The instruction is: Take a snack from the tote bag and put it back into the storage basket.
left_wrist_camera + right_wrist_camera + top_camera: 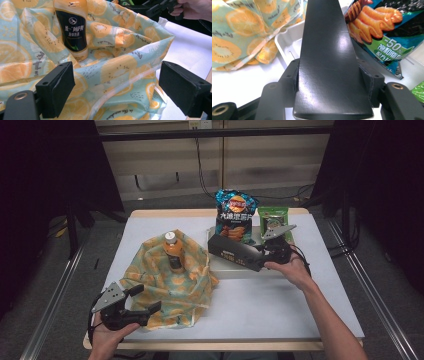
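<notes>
White desk [280, 305]: my right claw [260, 256] squeezes the black box [235, 252] at two o'clock for the fruit bag [170, 280]; my left claw [145, 300] waits open, holding nothing.

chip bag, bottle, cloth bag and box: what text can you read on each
chip bag: "-50%"; its other characters are too blurred to read.
bottle: label characters too blurred to read.
cloth bag: cursive script, too small to read.
black box: gold print shows in the high view, unreadable.
</notes>
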Demonstrator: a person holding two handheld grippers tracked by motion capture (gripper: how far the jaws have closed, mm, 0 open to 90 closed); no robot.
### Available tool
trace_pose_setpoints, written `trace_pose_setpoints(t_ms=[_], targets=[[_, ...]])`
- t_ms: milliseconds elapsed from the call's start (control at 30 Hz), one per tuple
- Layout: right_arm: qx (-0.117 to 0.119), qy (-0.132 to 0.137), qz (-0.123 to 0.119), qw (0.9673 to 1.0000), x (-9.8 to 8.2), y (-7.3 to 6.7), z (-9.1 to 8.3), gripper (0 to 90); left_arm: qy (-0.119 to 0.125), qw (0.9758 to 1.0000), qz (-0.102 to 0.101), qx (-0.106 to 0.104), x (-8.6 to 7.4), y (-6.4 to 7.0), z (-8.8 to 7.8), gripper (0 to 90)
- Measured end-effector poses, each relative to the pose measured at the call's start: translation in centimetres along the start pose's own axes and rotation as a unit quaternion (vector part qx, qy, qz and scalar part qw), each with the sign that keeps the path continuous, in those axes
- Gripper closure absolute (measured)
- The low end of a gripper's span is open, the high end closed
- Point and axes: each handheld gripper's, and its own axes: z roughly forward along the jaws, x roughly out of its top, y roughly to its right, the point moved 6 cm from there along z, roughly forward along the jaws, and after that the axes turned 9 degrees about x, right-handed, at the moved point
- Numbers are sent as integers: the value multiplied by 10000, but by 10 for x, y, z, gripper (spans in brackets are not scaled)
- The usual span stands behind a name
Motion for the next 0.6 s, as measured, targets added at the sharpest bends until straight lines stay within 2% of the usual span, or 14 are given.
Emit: trace_pose_setpoints(t_ms=[167,300,467,600], targets=[[13,-180,-47,9998,-2,1,5,427,1,10000,3,5,0,0,1,129],[15,-201,-16,9998,-1,4,7,425,-29,10000,0,9,-1,1,2,129],[69,-186,170,9997,-4,11,6,415,-72,10000,12,51,-2,0,2,128],[151,-135,308,9993,-6,15,4,418,-59,10000,-1,-13,-2,2,3,128]])
